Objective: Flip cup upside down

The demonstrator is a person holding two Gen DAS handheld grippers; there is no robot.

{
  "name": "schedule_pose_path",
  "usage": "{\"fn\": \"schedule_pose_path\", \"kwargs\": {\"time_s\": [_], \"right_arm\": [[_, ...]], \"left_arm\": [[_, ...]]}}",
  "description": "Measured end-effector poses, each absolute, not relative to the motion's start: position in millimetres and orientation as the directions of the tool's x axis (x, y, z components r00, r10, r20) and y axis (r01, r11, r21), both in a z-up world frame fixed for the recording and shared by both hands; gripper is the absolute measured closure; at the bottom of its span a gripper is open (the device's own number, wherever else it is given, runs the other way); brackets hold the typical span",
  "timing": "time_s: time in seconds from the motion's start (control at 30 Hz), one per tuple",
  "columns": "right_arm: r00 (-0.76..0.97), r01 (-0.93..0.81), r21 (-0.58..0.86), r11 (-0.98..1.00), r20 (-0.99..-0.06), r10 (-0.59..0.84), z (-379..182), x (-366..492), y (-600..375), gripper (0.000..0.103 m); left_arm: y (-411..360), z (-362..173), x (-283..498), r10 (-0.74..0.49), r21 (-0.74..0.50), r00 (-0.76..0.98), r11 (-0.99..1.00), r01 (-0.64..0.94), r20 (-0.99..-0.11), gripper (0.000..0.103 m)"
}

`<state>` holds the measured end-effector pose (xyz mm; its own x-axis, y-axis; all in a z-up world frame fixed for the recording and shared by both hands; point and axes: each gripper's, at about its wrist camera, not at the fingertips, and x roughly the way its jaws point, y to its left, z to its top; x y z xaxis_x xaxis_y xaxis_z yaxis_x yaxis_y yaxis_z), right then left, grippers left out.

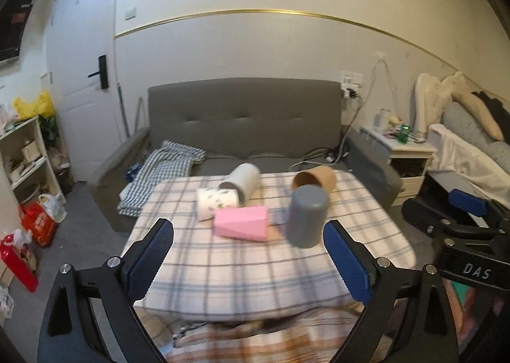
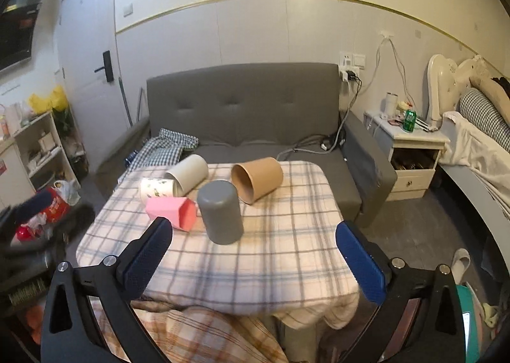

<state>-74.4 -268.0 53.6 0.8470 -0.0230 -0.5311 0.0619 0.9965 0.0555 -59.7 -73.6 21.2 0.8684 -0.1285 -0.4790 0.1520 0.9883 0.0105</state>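
Observation:
A grey cup [image 1: 306,218] [image 2: 220,212] stands upside down on the plaid-covered table [image 1: 242,267] [image 2: 271,254]. Behind it lie a brown cup [image 1: 315,178] [image 2: 257,180], a white cup [image 1: 241,182] [image 2: 188,174], a patterned white cup [image 1: 216,202] [image 2: 156,189] and a pink cup [image 1: 241,223] [image 2: 172,210], all on their sides. My left gripper [image 1: 248,232] is open and empty, above the table's near side. My right gripper [image 2: 253,235] is open and empty; it also shows at the right edge of the left wrist view [image 1: 468,213].
A grey sofa [image 1: 245,120] [image 2: 242,107] stands behind the table, with checked cloth [image 1: 159,168] on it. A white nightstand [image 2: 414,152] and bed [image 2: 478,146] are to the right. Shelves [image 1: 25,155] and bags [image 1: 38,219] are to the left.

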Motion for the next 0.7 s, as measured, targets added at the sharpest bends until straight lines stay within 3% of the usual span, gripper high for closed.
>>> {"fn": "schedule_pose_path", "kwargs": {"time_s": [0.3, 0.7], "right_arm": [[0.811, 0.030, 0.024, 0.999, -0.586, -0.010, 14, -69, -254, 0.000], [0.819, 0.034, 0.027, 0.999, -0.574, -0.013, 17, -72, -253, 0.000]], "left_arm": [[-54, -6, -59, -0.108, -0.037, 0.855, 0.994, 0.103, -0.508, 0.005], [-54, -6, -59, -0.098, -0.035, 0.850, 0.995, 0.093, -0.517, 0.005]]}}
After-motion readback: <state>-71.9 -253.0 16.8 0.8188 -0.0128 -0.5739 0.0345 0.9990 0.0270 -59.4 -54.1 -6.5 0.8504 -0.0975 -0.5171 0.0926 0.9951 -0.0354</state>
